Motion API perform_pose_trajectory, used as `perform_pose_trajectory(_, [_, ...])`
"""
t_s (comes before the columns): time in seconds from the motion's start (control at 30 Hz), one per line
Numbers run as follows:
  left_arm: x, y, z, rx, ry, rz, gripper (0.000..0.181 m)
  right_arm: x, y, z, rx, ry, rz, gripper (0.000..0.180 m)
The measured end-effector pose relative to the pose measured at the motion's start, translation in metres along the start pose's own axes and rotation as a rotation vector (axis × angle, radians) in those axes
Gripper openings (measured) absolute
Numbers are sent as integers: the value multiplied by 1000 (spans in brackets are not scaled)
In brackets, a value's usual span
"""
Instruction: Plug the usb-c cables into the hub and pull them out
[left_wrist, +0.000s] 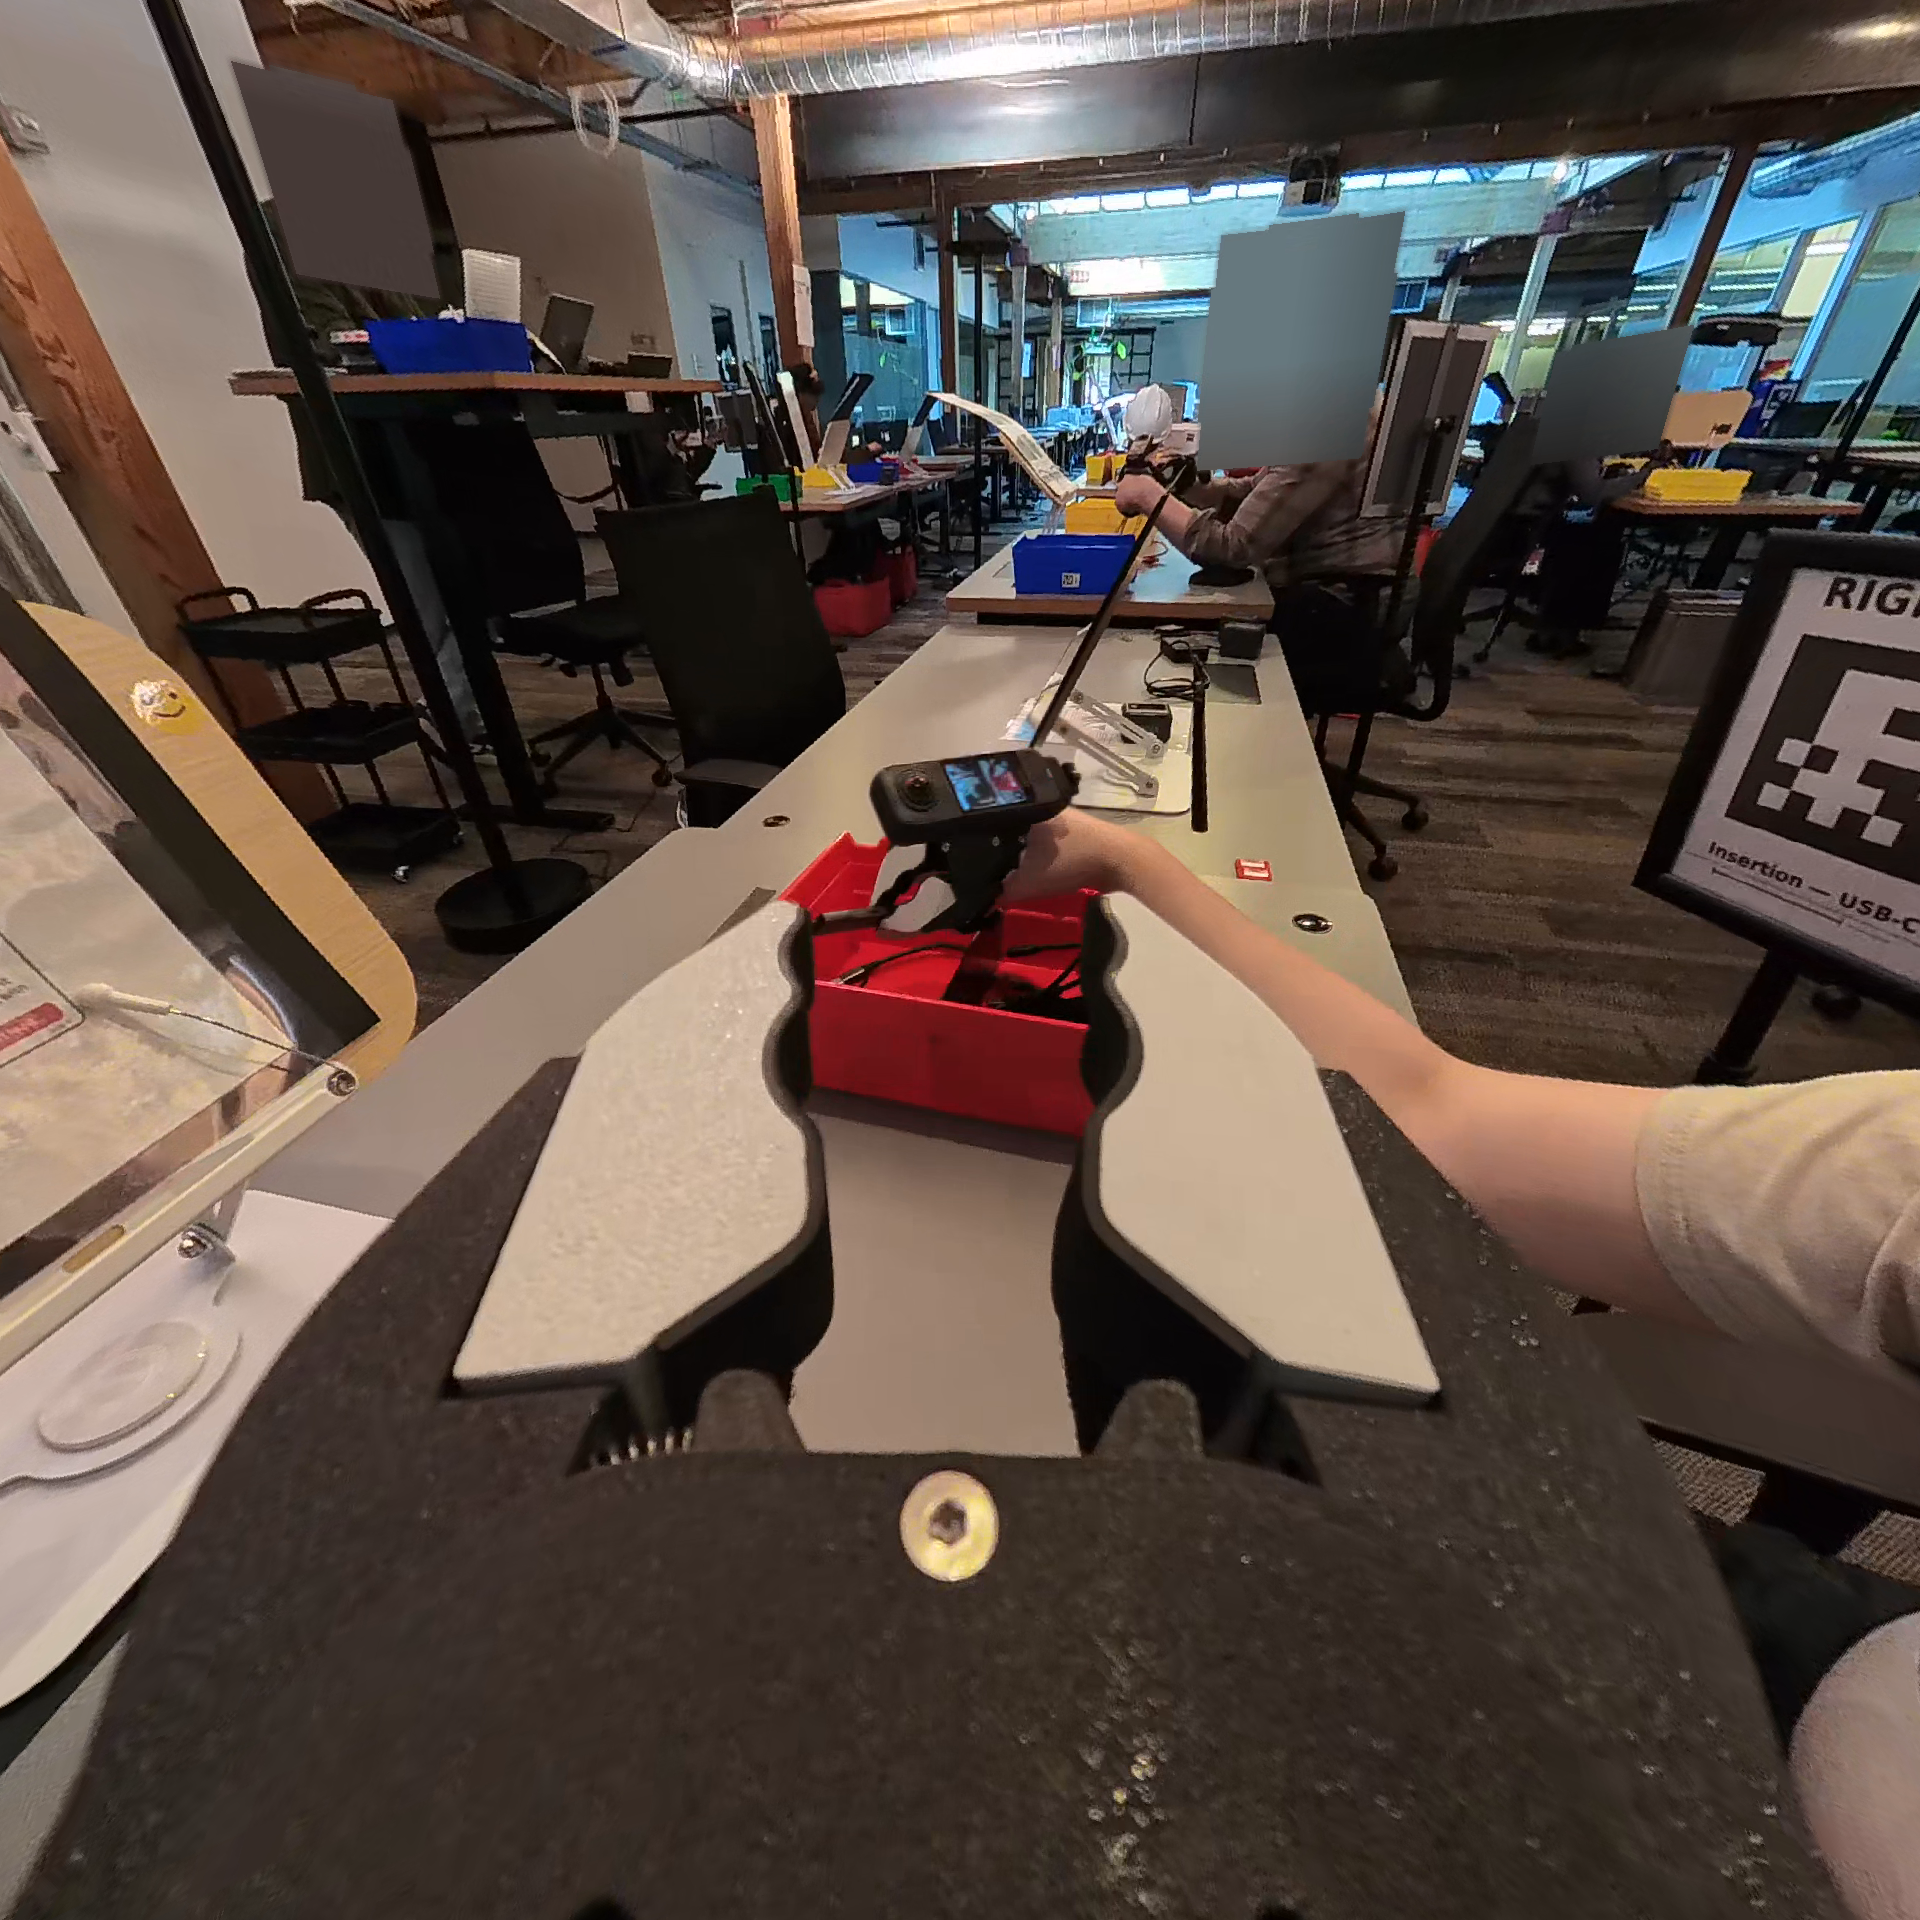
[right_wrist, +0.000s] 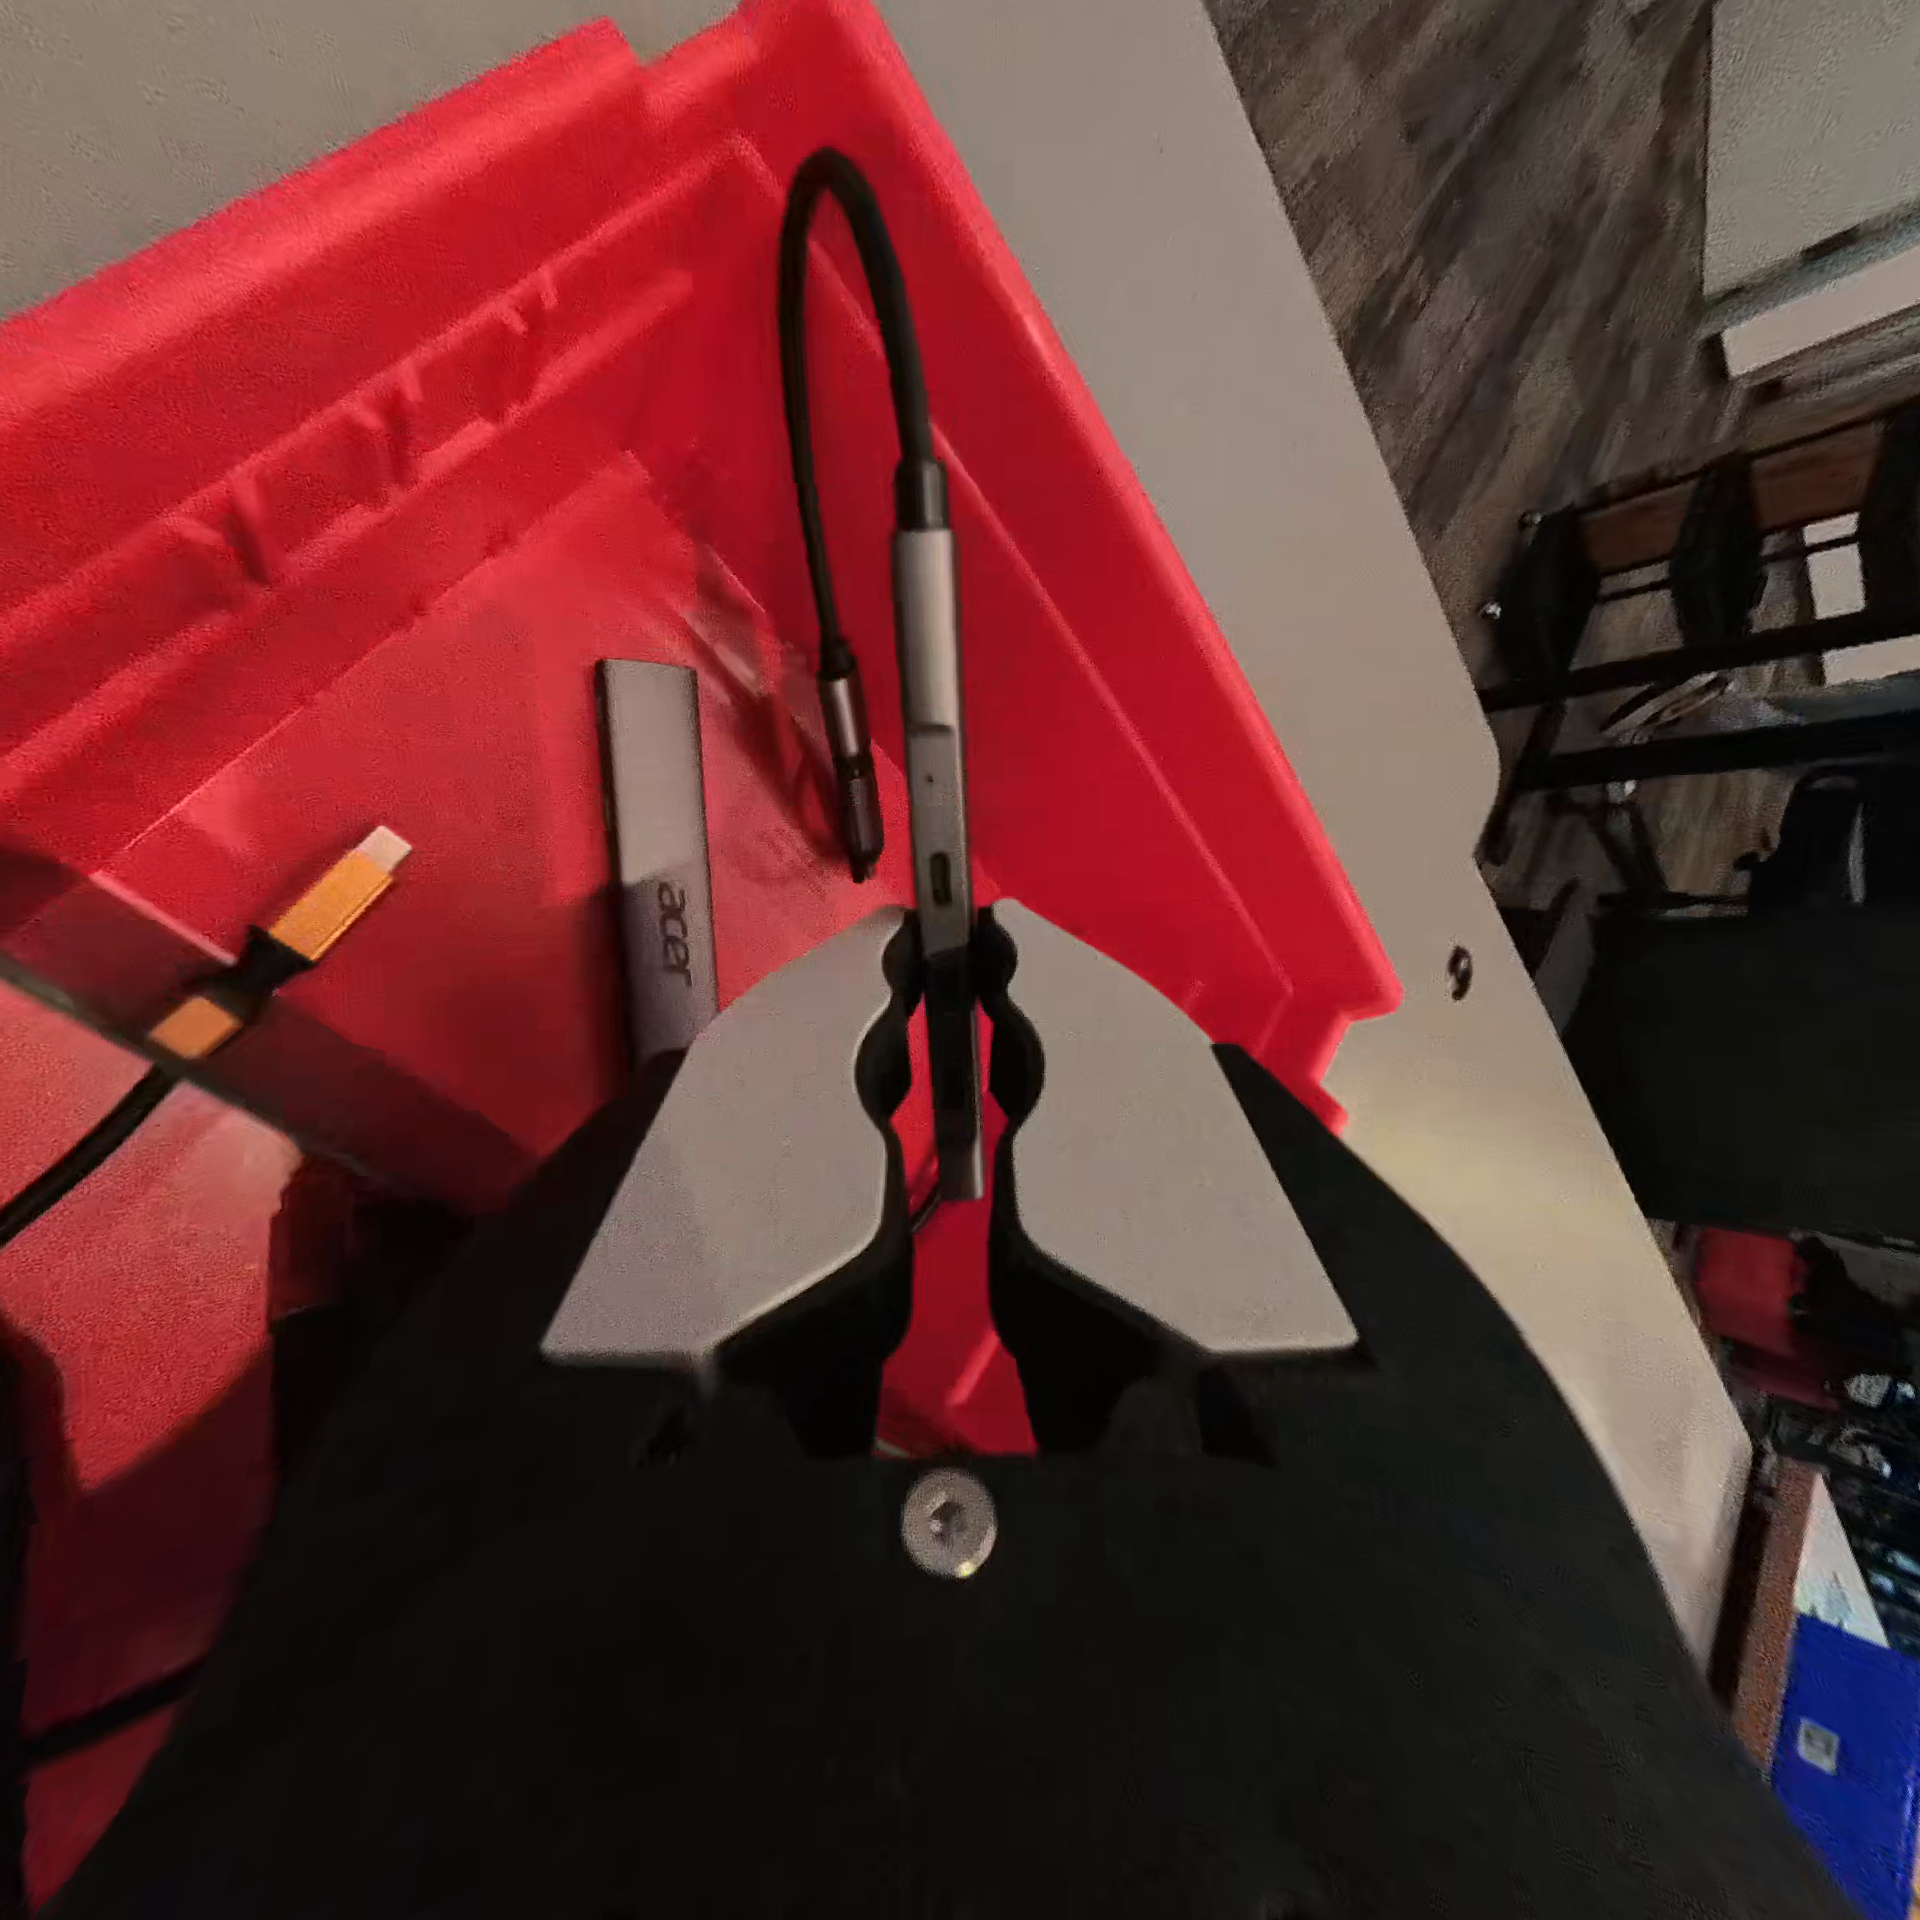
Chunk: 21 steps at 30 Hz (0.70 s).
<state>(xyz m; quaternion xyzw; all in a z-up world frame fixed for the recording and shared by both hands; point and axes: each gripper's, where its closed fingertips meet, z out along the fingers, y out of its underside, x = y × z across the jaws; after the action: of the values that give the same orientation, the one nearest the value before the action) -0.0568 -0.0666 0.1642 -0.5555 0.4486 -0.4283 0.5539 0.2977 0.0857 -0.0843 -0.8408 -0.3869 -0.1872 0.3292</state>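
A red bin (left_wrist: 940, 1049) sits on the grey table (left_wrist: 935, 1278). My left gripper (left_wrist: 948, 997) is open and empty, just short of the bin's near wall. My right gripper (right_wrist: 948, 935) reaches down into the bin (right_wrist: 436, 436) and is shut on a slim grey hub (right_wrist: 933, 727), held edge-on above the bin floor. The hub's own black cable (right_wrist: 831, 395) loops round, its plug hanging beside it. A second grey hub (right_wrist: 660, 831) lies on the bin floor. A cable with an orange plug (right_wrist: 332, 909) lies at the left. The right gripper also shows in the left wrist view (left_wrist: 940, 894).
A tablet on a stand (left_wrist: 156, 997) is close at the left. A framed sign with a marker (left_wrist: 1808, 758) stands at the right. My bare forearm (left_wrist: 1351, 1029) crosses the table from the right. Office chairs, desks and people are farther back. The table edge (right_wrist: 1455, 831) runs right of the bin. My right fingertips sit around 45 cm from my left ones.
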Motion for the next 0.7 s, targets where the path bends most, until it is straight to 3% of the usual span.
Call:
perform_pose_trajectory(0.13, [-4, 0, 1, 5, -24, -4, 48, -9, 4, 15, -64, -74, 71, 14])
perform_pose_trajectory(0.33, [-13, 1, -4, 4, -48, -29, 46, 2, 10, 8, -94, -34, 126, 38])
perform_pose_trajectory(0.53, [-23, -1, -15, 2, -89, -33, 46, 8, -10, -47, 66, -116, 277, 18])
perform_pose_trajectory(0.6, [-26, -5, -21, 17, -101, -39, 46, 5, 3, -49, 3, -162, 356, 21])
perform_pose_trajectory(0.7, [-32, -9, -33, 27, -130, -33, 46, 30, 40, -54, -186, 22, 397, 26])
